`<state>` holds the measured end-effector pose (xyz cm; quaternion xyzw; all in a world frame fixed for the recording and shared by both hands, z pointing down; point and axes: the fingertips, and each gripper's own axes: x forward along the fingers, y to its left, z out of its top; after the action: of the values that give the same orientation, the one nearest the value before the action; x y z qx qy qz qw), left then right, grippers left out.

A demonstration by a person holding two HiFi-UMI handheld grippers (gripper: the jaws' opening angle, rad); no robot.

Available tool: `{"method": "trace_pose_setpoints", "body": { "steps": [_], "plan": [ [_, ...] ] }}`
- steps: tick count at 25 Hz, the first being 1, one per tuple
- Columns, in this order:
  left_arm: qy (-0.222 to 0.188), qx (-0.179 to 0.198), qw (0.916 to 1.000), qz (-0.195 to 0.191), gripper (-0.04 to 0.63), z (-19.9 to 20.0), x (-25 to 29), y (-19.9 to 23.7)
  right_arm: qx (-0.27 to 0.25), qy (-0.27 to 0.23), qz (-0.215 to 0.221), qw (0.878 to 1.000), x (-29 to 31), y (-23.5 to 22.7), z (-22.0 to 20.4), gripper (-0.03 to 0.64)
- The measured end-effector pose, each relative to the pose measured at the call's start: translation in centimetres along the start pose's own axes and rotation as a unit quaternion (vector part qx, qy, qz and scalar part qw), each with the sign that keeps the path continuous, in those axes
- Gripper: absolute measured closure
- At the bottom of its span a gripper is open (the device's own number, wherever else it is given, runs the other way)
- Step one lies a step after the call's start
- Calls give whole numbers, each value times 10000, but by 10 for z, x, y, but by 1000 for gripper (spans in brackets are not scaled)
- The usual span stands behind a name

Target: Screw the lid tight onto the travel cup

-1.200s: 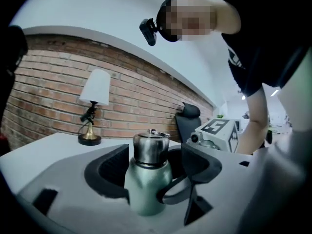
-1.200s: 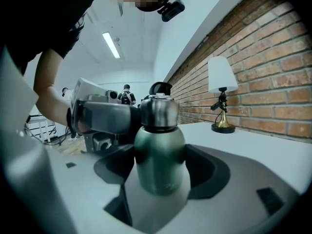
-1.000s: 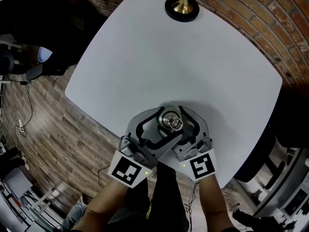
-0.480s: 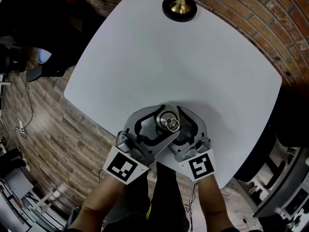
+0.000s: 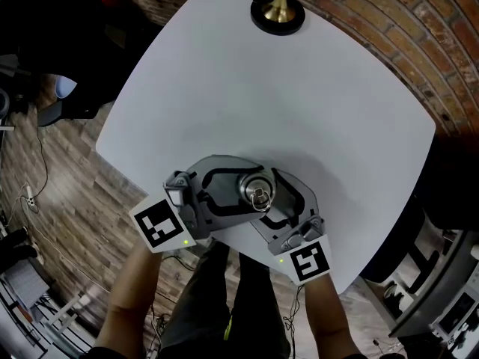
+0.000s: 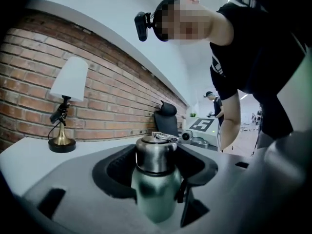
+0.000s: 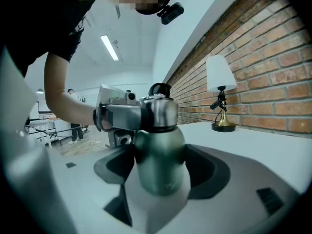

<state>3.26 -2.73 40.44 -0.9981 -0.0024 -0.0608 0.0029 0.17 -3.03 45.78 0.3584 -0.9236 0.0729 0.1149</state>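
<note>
The green travel cup (image 5: pixel 257 200) stands near the white table's (image 5: pixel 299 96) front edge, with its steel lid (image 5: pixel 257 191) on top. My left gripper (image 5: pixel 254 191) reaches in from the left; its jaws have just been closing and now clamp the lid (image 6: pixel 155 154). My right gripper (image 5: pixel 263 199) comes from the lower right and is shut on the cup's green body (image 7: pixel 159 162). In the right gripper view a jaw of the left gripper (image 7: pixel 122 116) presses the lid (image 7: pixel 159 112) from the left. The cup is upright.
A brass-footed lamp (image 5: pixel 278 10) with a white shade (image 6: pixel 69 78) stands at the table's far end by the brick wall. Wooden floor and cables lie to the left, past the table edge (image 5: pixel 131 167). A black office chair (image 6: pixel 166 117) sits behind.
My left gripper has swung clockwise around the cup, its marker cube moving from below the cup out to the left. The right gripper and the cup stayed in place.
</note>
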Motion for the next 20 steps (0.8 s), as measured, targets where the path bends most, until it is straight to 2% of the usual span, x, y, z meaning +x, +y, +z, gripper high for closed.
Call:
{"method": "trace_pose_setpoints", "body": {
  "steps": [3,6,14,20],
  "plan": [
    [-53,-68,9995,-291,333,0,0,-1,-28,-27,17,10000,0,0,1,302],
    [-37,-103,9991,-399,330,2,1,-2,46,-20,7,10000,-1,0,0,302],
    [-78,-33,9995,-303,327,3,1,0,51,14,-25,10000,-1,1,1,302],
    [-70,-32,9998,-210,325,2,2,1,-171,50,-88,9998,-2,-1,1,302]
  ]
}}
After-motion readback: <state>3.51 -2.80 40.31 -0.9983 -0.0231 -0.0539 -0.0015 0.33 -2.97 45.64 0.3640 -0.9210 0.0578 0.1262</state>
